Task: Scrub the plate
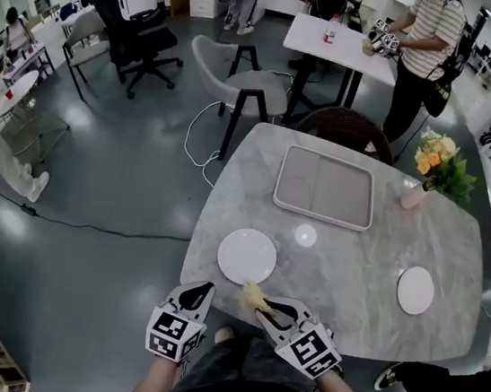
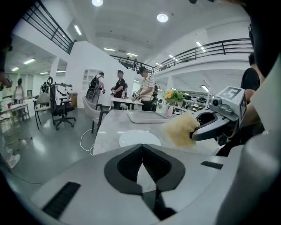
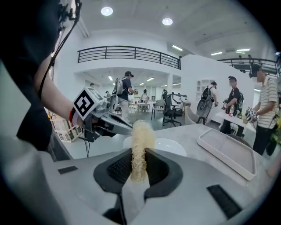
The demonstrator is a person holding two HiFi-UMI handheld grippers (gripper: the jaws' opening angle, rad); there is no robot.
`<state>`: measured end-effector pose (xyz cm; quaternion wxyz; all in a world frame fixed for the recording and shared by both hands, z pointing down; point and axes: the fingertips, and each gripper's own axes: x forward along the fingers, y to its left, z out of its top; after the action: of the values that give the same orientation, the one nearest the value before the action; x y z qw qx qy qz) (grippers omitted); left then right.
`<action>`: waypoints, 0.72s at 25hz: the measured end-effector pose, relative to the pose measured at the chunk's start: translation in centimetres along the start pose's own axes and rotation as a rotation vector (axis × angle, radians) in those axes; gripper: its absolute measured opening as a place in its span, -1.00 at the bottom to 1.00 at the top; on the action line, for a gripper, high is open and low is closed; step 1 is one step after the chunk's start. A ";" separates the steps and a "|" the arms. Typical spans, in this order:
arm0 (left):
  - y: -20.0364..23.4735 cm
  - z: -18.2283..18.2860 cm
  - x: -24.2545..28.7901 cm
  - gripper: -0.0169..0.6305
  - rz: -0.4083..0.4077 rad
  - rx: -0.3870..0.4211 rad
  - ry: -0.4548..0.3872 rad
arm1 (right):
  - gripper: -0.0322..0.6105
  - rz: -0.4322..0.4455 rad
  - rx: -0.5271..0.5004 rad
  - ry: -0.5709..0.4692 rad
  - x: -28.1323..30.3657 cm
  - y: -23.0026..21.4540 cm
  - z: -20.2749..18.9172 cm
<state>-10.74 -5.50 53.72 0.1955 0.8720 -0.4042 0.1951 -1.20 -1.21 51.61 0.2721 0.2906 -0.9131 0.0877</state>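
A round white plate [image 1: 246,256] lies on the marble table [image 1: 344,268] near its front left corner; it also shows as plate [image 2: 139,138] and plate [image 3: 166,146]. My right gripper [image 1: 269,311] is shut on a yellow fibrous scrubber [image 1: 253,296], held just in front of the plate's near rim. The scrubber [image 3: 138,143] stands up between the jaws, and scrubber [image 2: 180,129] shows from the side. My left gripper [image 1: 194,295] hovers at the table's front left edge, shut with nothing in it, left of the scrubber.
A grey rectangular tray [image 1: 326,186] lies beyond the plate. A second white plate [image 1: 415,290] sits at the right and a flower vase [image 1: 414,194] at the far right. Chairs [image 1: 247,87], another table [image 1: 339,43] and people stand behind.
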 end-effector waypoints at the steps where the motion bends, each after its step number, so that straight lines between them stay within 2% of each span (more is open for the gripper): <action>1: -0.1 0.3 0.0 -0.91 0.004 -0.007 -0.010 | -0.67 0.002 -0.001 -0.005 -0.1 -0.2 0.2; 6: -1.2 1.5 0.8 -0.91 -0.002 -0.032 -0.046 | -0.67 0.006 0.005 -0.031 -1.2 -1.0 0.8; 12: -2.8 1.8 1.4 -0.91 -0.019 -0.037 -0.033 | -0.67 0.008 0.068 -0.021 -2.3 -1.6 -0.5; 18: -2.6 1.8 1.0 -0.91 -0.001 -0.048 -0.022 | -0.67 0.008 0.110 -0.032 -2.8 -1.8 -0.6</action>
<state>-7.75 -5.44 52.23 0.2123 0.8693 -0.4103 0.1758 2.05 -1.16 50.55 0.2407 0.3026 -0.9124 0.1341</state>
